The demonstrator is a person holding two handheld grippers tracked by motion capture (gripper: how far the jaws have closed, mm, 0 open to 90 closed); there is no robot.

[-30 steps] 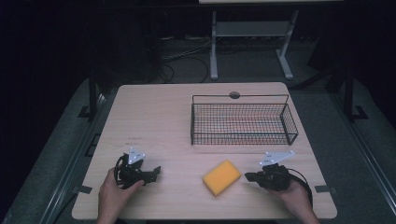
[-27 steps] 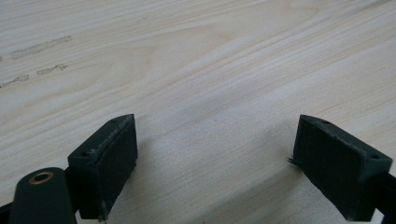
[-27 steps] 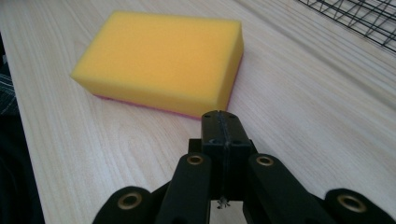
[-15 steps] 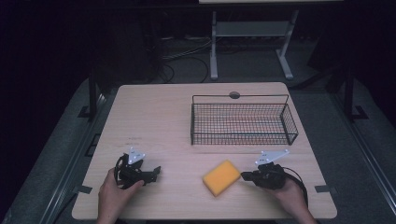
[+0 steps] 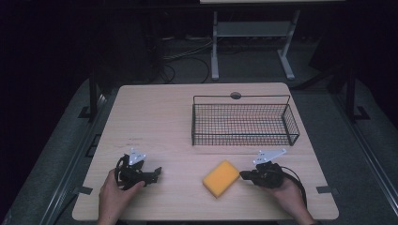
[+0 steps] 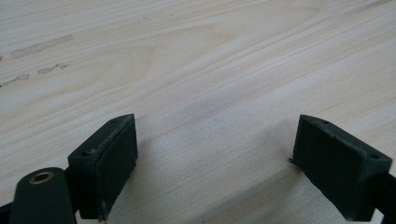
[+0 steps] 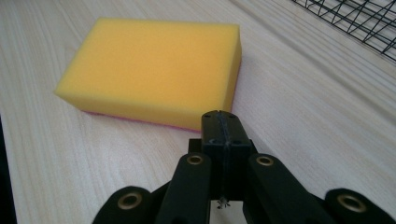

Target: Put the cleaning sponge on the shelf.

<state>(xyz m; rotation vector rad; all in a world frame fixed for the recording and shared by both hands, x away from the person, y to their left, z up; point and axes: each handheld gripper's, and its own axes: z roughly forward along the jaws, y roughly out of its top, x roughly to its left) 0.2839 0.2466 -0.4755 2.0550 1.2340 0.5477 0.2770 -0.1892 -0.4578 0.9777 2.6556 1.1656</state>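
A yellow sponge (image 5: pixel 221 178) with a thin pink underside lies flat on the wooden table (image 5: pixel 159 117), near the front and right of the middle. My right gripper (image 5: pixel 242 175) rests just right of it, tips pointing at its edge, jaws shut with nothing between them. In the right gripper view the sponge (image 7: pixel 154 67) lies just ahead of the closed tips (image 7: pixel 223 122), a small gap between them. My left gripper (image 5: pixel 158 171) lies at the front left, held by a hand; in its own view the left gripper (image 6: pixel 212 156) stands open over bare wood.
A black wire basket (image 5: pixel 244 123) stands at the back right of the table, its mesh corner (image 7: pixel 359 18) showing in the right gripper view. A round cable hole (image 5: pixel 235 95) sits at the far edge. Dark floor and a white stand (image 5: pixel 251 33) lie beyond.
My right gripper has crept a little to the left, closer to the sponge. The left gripper and the sponge have stayed where they were.
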